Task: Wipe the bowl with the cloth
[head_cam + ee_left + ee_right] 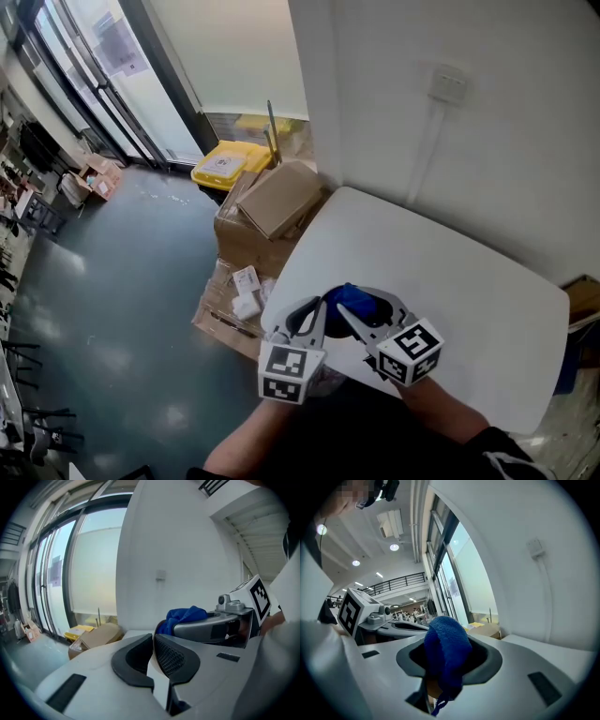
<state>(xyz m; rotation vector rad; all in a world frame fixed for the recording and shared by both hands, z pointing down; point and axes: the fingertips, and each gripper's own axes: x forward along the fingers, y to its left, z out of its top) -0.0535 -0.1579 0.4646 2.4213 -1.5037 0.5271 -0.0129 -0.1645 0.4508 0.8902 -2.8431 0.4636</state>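
1. Left gripper (153, 639): jaws all but together, nipping a thin white edge; this is taken to be the rim of the bowl (158, 681) (white on white, its body scarcely shows in any view); held up clear of the table (469, 281).
2. Right gripper (450, 654): jaws clamped on the cloth (185, 616); blue, bunched into a wad standing proud of the tips, one loose end hanging below; likewise off the table.
3. Bearing, cloth from bowl: in the left gripper view the rim curves up and away from the jaws and meets the wad at its far end; the cloth therefore lies ahead and to the right of the left gripper, at the rim or just beside it; whether it touches cannot be told.
4. Bearing, grippers: in the head view the two sets of tips converge side by side, the wad between them.
5. Nearer hand: right, which carries the cloth; left serves as holder only.
6. Judgement: wiping looks about to start or just under way; the coming stroke probably needs the wad to follow the rim's curve into the hollow while the left grip holds steady; which way the hollow faces cannot be told.
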